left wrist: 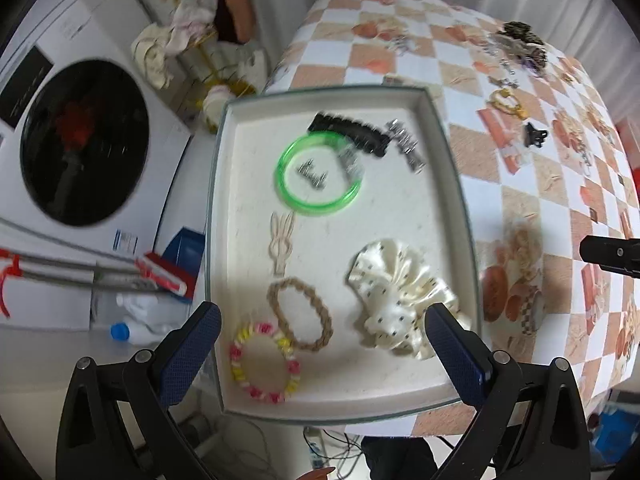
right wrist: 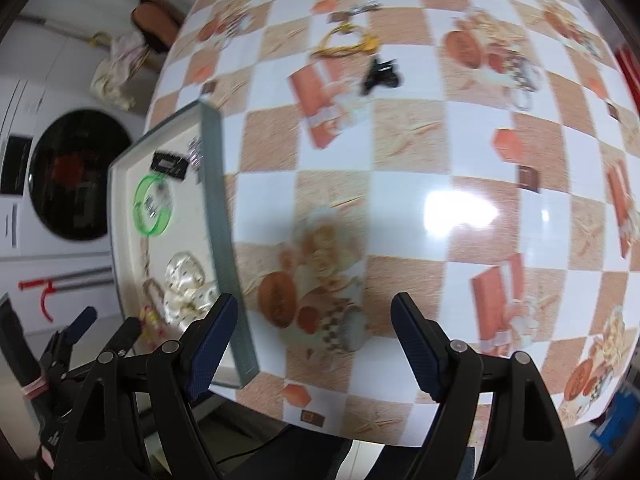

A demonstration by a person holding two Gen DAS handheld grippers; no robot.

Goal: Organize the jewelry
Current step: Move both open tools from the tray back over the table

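Here our left gripper (left wrist: 324, 340) hangs wide open and empty over the lower half of the tray (left wrist: 224, 240), where the green bangle (left wrist: 319, 172), braided band (left wrist: 300, 314), beaded bracelet (left wrist: 264, 362) and cream scrunchie (left wrist: 400, 300) lie, while our right gripper (right wrist: 314, 338) gapes empty over the bare checked tablecloth (right wrist: 400, 200). Loose pieces wait near the top of the right wrist view, the black claw clip (right wrist: 380, 74) just below the yellow chain (right wrist: 346, 44). We judge the clip light, stiff and slippery, best pinched across its body; the limp chain needs gathering at a bunched spot.
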